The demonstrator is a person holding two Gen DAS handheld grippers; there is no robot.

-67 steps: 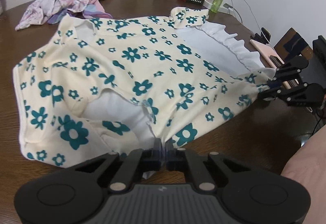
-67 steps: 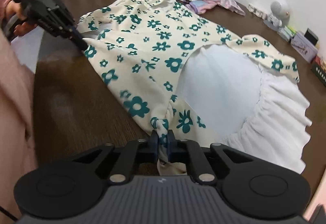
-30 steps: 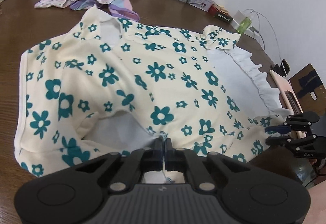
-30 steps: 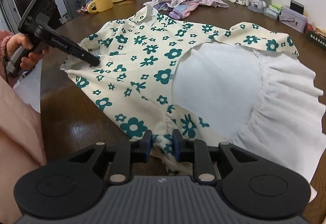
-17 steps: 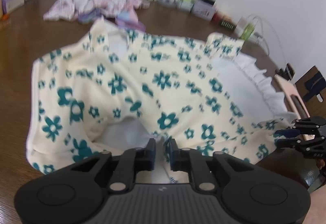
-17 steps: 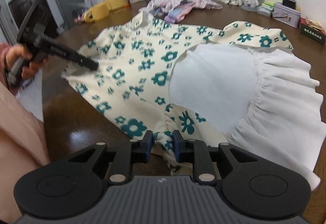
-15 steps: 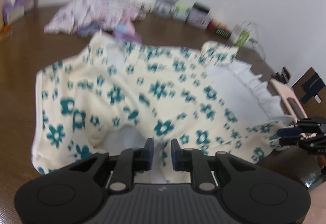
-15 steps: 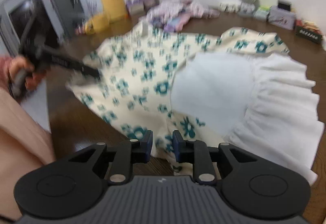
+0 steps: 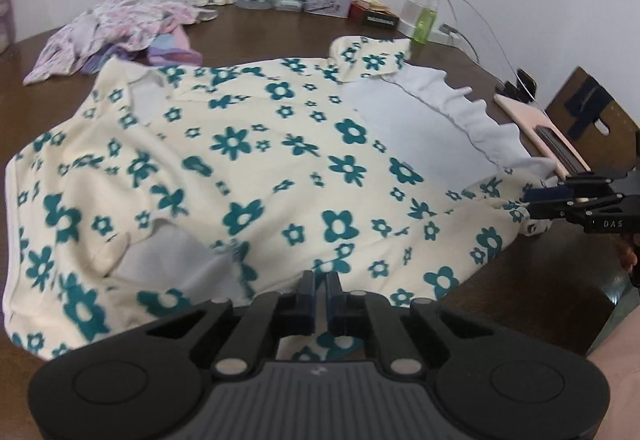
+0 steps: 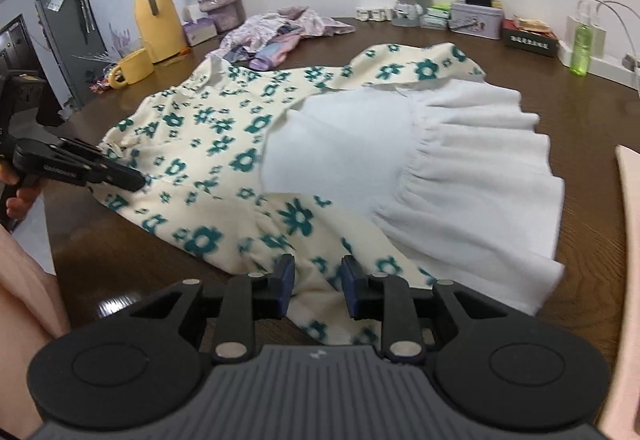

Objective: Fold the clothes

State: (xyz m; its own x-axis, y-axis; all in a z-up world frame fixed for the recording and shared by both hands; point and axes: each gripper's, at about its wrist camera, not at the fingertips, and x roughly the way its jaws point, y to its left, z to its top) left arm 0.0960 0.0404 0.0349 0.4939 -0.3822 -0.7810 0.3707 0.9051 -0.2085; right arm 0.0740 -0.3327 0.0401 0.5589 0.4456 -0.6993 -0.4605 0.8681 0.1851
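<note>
while both claws [image 9: 319, 294] flank floral dress [image 9: 256, 159]

Right gripper [image 10: 316, 280]: jaws let go of the dress [image 9: 256, 159] hem, now standing apart with cloth loose between. Left gripper [image 9: 318, 294]: jaws opened briefly, just closed again, off the cloth. Lifted hem edge dropped flat on the table [image 10: 560, 111].
</note>
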